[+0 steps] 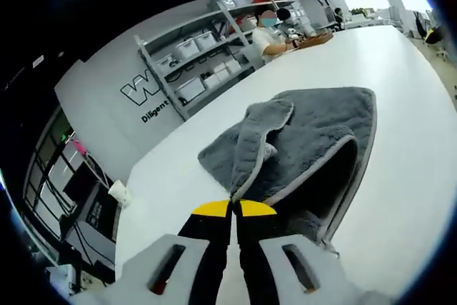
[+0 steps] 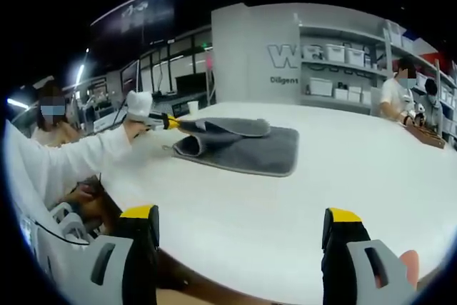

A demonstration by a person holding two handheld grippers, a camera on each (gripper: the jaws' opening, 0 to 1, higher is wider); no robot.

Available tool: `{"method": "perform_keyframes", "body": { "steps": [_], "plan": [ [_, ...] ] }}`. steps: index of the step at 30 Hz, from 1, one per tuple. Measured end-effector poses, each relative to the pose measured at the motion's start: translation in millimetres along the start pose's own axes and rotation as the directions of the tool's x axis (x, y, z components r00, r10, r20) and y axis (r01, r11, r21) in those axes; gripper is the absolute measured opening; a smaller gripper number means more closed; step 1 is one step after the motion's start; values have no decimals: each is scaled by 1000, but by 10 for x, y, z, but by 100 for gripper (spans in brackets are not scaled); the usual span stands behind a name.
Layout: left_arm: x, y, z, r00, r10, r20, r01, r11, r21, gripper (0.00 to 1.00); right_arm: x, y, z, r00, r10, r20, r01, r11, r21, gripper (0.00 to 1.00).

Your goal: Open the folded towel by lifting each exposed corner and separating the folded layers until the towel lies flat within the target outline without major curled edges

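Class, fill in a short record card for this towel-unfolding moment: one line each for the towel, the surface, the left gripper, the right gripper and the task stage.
Towel: grey towel, partly folded, one layer lifted
Surface: white table
Left gripper: left gripper shut on a towel corner, pulling it up
Right gripper: right gripper open, over bare table, apart from the towel
Task stage: towel not yet flat

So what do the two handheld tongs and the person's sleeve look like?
Both tongs have black jaws capped with yellow tips, set in pale grey bodies with dark slots: left tongs, right tongs. The left slots show red inside. The arm carrying the left tongs wears a white sleeve.
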State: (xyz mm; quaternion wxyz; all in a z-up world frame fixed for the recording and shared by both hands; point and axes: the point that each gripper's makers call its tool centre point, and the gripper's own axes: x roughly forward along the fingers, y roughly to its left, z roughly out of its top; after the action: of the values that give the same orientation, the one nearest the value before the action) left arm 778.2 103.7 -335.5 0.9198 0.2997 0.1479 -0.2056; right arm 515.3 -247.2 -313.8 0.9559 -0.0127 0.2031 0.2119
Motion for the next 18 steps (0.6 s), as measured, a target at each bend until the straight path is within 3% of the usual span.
{"method": "perform_keyframes", "body": {
  "steps": [18],
  "plan": [
    [-236,290,-290,997,68,-32,-69,997,-33,3,43,59,-21,1000,17,-14,-17,1000,-10,95]
  ]
}}
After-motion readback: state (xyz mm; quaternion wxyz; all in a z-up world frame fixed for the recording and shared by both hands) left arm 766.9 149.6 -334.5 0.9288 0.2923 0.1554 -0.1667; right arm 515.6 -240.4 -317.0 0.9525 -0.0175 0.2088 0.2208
